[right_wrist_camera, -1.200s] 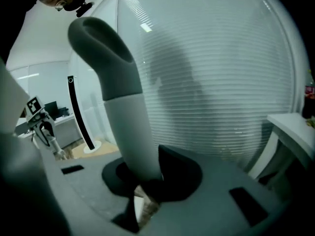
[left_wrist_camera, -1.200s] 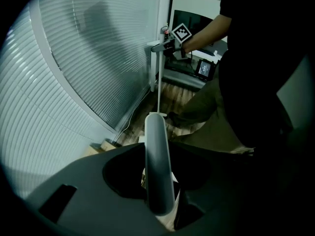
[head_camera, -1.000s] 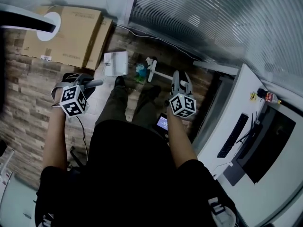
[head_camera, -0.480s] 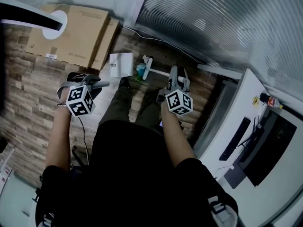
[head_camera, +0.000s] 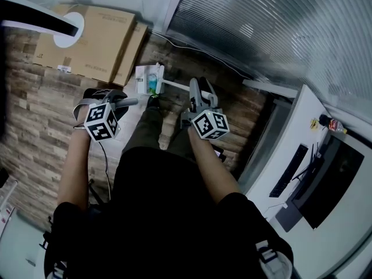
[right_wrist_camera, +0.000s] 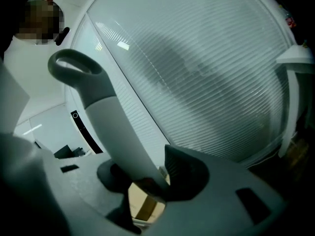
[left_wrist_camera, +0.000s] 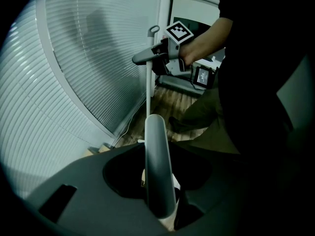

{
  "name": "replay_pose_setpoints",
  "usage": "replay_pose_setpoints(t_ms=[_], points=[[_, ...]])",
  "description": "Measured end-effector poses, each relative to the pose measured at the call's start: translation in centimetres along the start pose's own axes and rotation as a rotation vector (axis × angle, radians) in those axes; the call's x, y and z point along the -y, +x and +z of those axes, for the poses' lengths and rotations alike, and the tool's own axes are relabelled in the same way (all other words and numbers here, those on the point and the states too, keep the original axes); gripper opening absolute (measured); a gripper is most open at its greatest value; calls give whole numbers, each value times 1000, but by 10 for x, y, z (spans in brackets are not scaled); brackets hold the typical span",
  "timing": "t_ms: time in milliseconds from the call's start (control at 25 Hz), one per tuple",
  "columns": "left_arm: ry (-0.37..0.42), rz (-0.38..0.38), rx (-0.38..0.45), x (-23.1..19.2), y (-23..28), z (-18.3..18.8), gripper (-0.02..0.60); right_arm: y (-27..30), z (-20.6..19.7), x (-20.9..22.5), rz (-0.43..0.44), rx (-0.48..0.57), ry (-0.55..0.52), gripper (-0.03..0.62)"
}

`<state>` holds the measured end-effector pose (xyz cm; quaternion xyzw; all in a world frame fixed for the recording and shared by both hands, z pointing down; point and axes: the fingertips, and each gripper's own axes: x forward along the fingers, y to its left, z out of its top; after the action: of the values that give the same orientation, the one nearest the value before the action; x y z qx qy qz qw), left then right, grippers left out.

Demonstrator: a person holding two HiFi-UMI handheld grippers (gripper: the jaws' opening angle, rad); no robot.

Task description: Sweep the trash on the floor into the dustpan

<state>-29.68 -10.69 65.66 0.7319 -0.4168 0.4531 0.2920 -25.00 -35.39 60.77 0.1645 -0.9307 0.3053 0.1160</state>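
Observation:
In the head view a white dustpan (head_camera: 143, 74) lies on the wood-pattern floor ahead of the person's feet. A teal piece of trash (head_camera: 152, 85) sits at the dustpan's right edge, with the broom's white pole (head_camera: 174, 86) leading to it. My left gripper (head_camera: 109, 100) is shut on the dustpan's grey handle (left_wrist_camera: 158, 176). My right gripper (head_camera: 197, 95) has the broom's grey looped handle (right_wrist_camera: 115, 136) between its jaws, which are opening while the pads still touch it. The left gripper view shows the right gripper (left_wrist_camera: 167, 58) holding the broom upright.
Flat cardboard boxes (head_camera: 87, 36) lean at the back left. A glass wall with blinds (head_camera: 261, 28) runs along the back, a cable at its foot. A white desk (head_camera: 290, 196) with keyboard and monitor stands at the right. The person's shoes (head_camera: 152, 101) are just behind the dustpan.
My right gripper has swung left with the broom, pushing the teal trash from the right across to the dustpan. The left gripper and dustpan handle have stayed put.

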Motion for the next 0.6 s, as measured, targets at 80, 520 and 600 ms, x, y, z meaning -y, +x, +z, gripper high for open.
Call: replay_pose_setpoints(t_ms=[80, 520, 600], points=[[-2, 3, 2, -1, 0, 0, 123, 1, -2, -4, 30, -10, 33, 141], [2, 18, -10, -3, -2, -8, 121, -22, 36, -15, 136, -1, -91, 115], [2, 24, -9, -3, -1, -8, 121, -28, 54, -17, 137, 19, -99, 109]])
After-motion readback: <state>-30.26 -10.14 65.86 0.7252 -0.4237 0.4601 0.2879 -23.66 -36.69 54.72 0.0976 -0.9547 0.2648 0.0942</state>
